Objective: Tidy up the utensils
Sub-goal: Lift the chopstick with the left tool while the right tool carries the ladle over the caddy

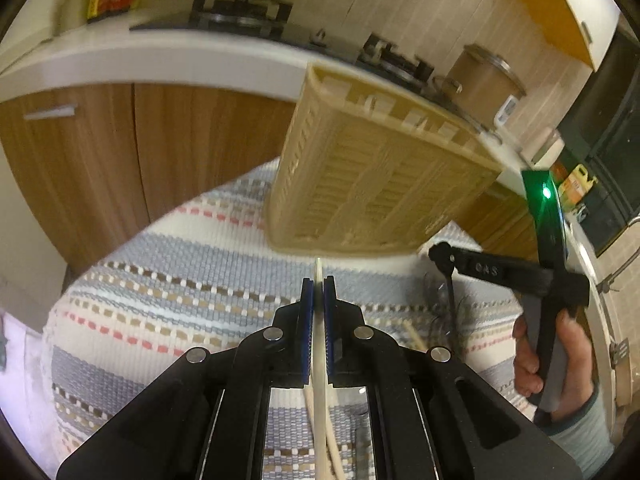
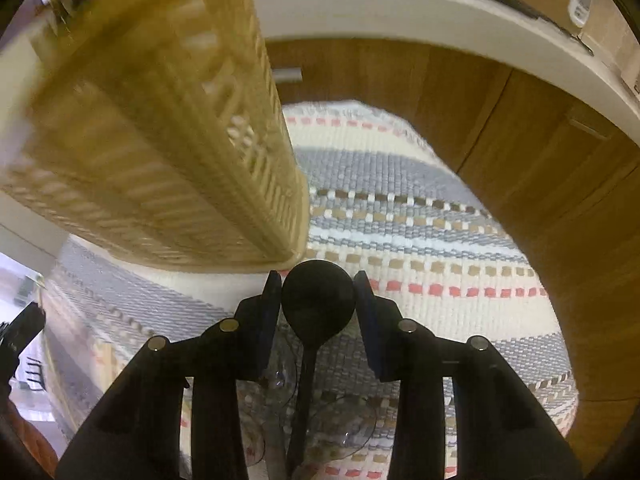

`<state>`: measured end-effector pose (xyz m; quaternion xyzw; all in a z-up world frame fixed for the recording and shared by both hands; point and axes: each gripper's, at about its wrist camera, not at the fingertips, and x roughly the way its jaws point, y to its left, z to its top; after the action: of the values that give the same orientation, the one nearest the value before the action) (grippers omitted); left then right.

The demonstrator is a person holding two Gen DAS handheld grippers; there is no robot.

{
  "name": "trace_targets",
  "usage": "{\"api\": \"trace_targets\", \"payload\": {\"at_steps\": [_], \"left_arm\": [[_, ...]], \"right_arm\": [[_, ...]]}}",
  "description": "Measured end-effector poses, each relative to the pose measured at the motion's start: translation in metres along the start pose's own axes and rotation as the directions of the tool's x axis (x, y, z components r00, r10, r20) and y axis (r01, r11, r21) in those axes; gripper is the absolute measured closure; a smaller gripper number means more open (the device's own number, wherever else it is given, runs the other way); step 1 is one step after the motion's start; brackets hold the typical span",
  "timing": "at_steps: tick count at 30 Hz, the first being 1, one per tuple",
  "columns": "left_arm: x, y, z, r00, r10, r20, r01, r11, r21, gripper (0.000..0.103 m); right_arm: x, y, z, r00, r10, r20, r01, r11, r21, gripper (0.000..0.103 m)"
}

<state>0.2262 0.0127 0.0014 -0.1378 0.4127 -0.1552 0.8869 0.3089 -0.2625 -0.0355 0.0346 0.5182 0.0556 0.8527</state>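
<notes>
A beige slatted basket (image 1: 380, 184) hangs tilted above the striped cloth (image 1: 180, 280), its underside towards me, blurred. My left gripper (image 1: 319, 292) is shut on a thin cream strip that runs up to the basket's near edge. The right wrist view has the basket (image 2: 140, 140) at the upper left. There my right gripper (image 2: 318, 292) has the round bowl of a black spoon (image 2: 318, 308) between its pads, which touch it on both sides; the handle runs back under the gripper. In the left wrist view the right gripper (image 1: 438, 254) points down at the cloth, held by a hand (image 1: 568, 344).
Pale chopsticks (image 1: 414, 338) and clear plastic utensils (image 2: 348, 420) lie on the cloth (image 2: 420, 220) beneath the grippers. Wooden cabinet doors (image 1: 100, 160) and a white counter edge stand behind, with a gas stove (image 1: 240, 16) and a lidded pot (image 1: 484, 84) on top.
</notes>
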Motion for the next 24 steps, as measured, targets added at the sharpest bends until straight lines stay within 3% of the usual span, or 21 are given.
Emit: {"api": "trace_targets", "payload": {"at_steps": [6,13,16,19,23,24], "left_arm": [[-0.053,-0.016,0.017,0.986,-0.039,0.163,0.034,0.999,0.032,0.101],[-0.107,-0.045,0.055,0.933,-0.092,0.348,0.061,0.993,0.097,0.101],[-0.119,-0.056,0.076,0.899,-0.093,0.429,0.046,0.992,0.120,0.101],[-0.125,-0.064,0.097,0.852,-0.118,0.511,0.049,0.988,0.146,0.101],[-0.126,-0.071,0.121,0.771,-0.140,0.622,0.042,0.985,0.169,0.101],[-0.124,-0.072,0.125,0.758,-0.136,0.637,0.036,0.985,0.168,0.101]], "right_arm": [[-0.077,0.002,-0.013,0.976,0.072,0.205,-0.068,0.997,-0.030,0.069],[-0.157,0.022,0.006,0.905,0.123,0.406,-0.096,0.992,-0.087,0.069],[-0.173,0.033,0.017,0.870,0.135,0.475,-0.095,0.990,-0.109,0.069],[-0.187,0.042,0.031,0.829,0.129,0.544,-0.076,0.990,-0.118,0.069],[-0.196,0.048,0.052,0.778,0.113,0.618,-0.060,0.993,-0.105,0.069],[-0.196,0.048,0.056,0.770,0.114,0.628,-0.063,0.993,-0.103,0.069]]}}
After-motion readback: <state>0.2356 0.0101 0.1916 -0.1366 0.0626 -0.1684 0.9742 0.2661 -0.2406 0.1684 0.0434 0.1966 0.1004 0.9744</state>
